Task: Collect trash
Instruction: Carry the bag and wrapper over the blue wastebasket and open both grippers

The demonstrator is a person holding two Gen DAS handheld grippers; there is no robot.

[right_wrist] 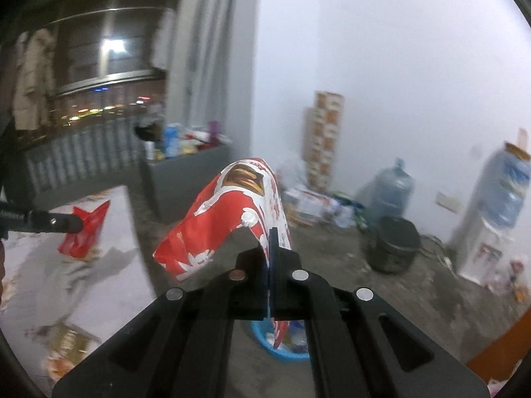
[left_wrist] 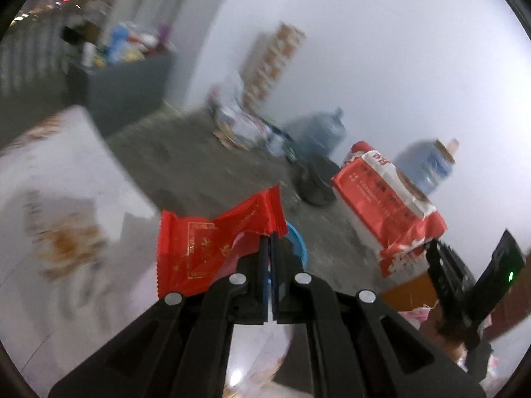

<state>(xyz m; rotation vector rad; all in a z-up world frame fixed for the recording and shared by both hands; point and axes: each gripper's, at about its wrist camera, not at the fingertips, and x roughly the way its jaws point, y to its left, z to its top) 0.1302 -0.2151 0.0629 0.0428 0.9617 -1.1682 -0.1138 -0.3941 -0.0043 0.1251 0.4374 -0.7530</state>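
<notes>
Left gripper point(left_wrist: 268, 237) pinches a red wrapper point(left_wrist: 212, 252) at its edge, jaws pressed tight on it. Right gripper point(right_wrist: 269, 232) clamps a red-white bag point(right_wrist: 229, 219), draped toward ten o'clock. Blue basin point(right_wrist: 265, 345) sits just below at six o'clock. Carrying step, I'd say; next, hover over the basin and release both.

Open floor point(right_wrist: 332, 265) ahead; basin point(right_wrist: 265, 345) below; table point(right_wrist: 109, 265) edge left, pot point(right_wrist: 393, 243), dispenser point(right_wrist: 488, 232) right
</notes>
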